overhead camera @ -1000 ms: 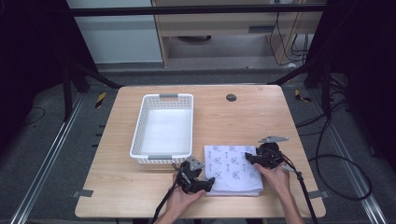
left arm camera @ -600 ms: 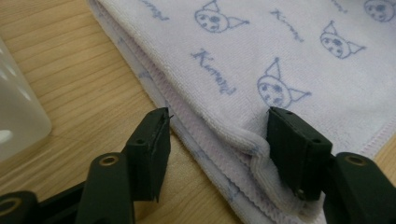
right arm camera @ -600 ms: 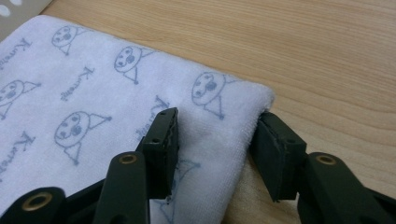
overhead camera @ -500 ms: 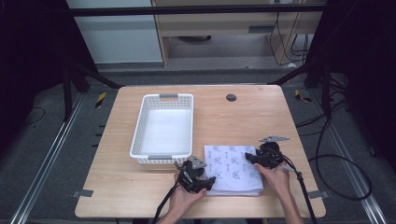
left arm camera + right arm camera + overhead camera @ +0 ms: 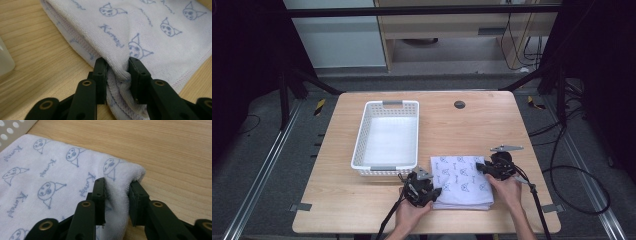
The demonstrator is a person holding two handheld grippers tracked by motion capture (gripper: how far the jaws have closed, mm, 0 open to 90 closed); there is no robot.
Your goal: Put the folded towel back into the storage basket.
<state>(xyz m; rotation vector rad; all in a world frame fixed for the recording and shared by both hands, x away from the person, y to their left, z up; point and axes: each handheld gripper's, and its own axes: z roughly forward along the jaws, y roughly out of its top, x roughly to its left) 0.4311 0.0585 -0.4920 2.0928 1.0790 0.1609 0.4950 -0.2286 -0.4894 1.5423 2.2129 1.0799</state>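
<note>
The folded towel [image 5: 462, 181] lies on the table [image 5: 337, 200] in front of the white basket [image 5: 388, 137], unmoved since earlier. The left gripper [image 5: 428, 192] stays clamped on its near-left corner, and the right gripper [image 5: 482, 166] on its right edge. Both hands rest low.

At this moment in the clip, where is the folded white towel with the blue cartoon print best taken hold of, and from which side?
By two corners of its layered edges, coming in low from the person's side. The folded white towel lies flat on the wooden table, so only its raised edges give the jaws purchase. The left gripper pinches the near-left corner, and the right gripper the far-right one.
</note>
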